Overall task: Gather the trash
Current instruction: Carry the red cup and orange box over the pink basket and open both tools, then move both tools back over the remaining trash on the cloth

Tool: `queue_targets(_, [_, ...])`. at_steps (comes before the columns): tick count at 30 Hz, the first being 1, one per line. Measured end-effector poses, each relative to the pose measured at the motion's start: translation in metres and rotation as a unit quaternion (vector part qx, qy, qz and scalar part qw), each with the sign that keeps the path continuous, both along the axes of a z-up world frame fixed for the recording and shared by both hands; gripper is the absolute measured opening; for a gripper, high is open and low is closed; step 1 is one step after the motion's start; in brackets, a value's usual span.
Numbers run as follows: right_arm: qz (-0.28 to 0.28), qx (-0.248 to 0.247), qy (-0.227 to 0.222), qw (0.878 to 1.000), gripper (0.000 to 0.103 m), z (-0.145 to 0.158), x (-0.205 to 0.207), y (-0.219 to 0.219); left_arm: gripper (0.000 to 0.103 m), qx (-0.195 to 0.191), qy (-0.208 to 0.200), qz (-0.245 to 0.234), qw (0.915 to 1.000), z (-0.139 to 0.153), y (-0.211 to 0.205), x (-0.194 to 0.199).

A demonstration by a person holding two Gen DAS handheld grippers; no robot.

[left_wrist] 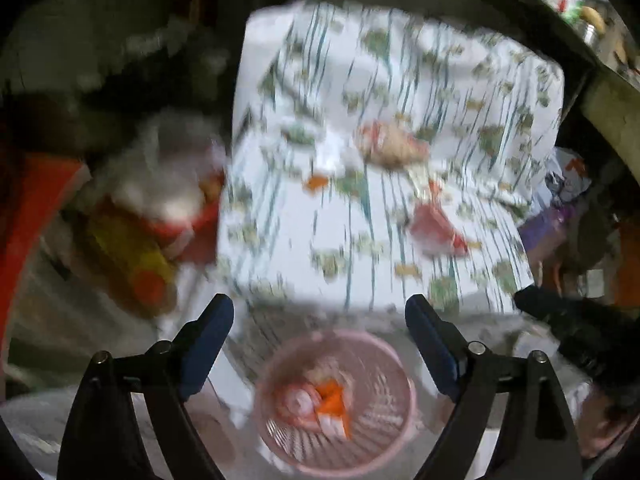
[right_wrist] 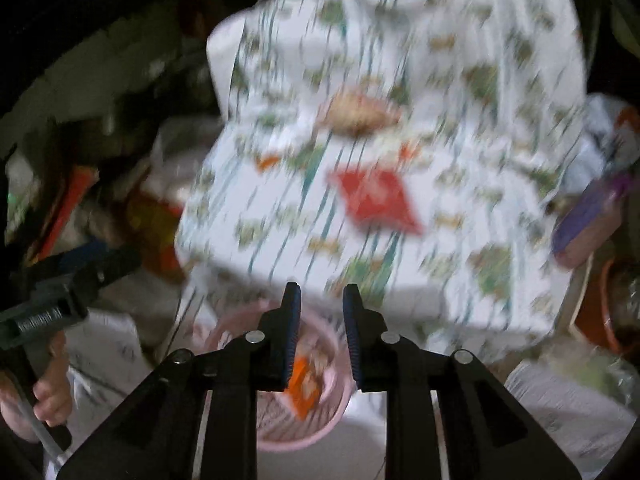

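Both views are motion-blurred. A pink basket [left_wrist: 380, 456] stands on the floor below a table with a patterned cloth [left_wrist: 460, 80]; it holds orange and white wrappers [left_wrist: 330, 398]. On the cloth lie a red wrapper [left_wrist: 434, 226], a brown crumpled wrapper [left_wrist: 394, 146] and a small orange scrap [left_wrist: 316, 182]. My left gripper [left_wrist: 320, 310] is open and empty above the basket. My right gripper [right_wrist: 320, 294] hangs over the basket [right_wrist: 280, 438], its jaws a narrow gap apart with nothing between them. The red wrapper [right_wrist: 374, 200] and brown wrapper [right_wrist: 360, 116] show beyond it.
Cluttered items, among them a yellow and red package [left_wrist: 132, 256], sit left of the table. A purple object [right_wrist: 588, 220] and bags lie at the right. The left gripper [right_wrist: 60, 280] and the hand holding it show at the right wrist view's left edge.
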State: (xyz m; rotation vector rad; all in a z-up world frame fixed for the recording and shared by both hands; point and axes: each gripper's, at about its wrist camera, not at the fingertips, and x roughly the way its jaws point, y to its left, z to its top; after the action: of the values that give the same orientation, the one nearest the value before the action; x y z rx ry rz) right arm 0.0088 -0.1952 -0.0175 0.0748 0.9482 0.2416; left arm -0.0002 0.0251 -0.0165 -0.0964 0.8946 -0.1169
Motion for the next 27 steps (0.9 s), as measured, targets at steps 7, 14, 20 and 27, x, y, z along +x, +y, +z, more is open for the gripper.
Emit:
queue_targets(7, [-0.077,-0.011,-0.126,0.989,0.044,0.049,0.0,-0.032,0.091,0.02,-0.104,0.031,0.9939,0.053,-0.015,-0.021])
queue_targets(14, [-0.119,-0.034,-0.16,0.979,0.065,0.062,0.003,-0.054,0.103,0.057,-0.151,0.046,0.9858,0.11,-0.044,-0.023])
queue_targets(20, [-0.152,-0.011,-0.175,0.973,0.071,0.074,0.0,-0.08,0.103,0.067,-0.157,0.034,0.9847,0.137,-0.068,-0.021])
queue_targets(27, [-0.174,-0.036,-0.177,0.968,0.072,0.071,0.0,-0.079,0.103,0.07,-0.157,0.024,0.9849,0.144,-0.089,-0.029])
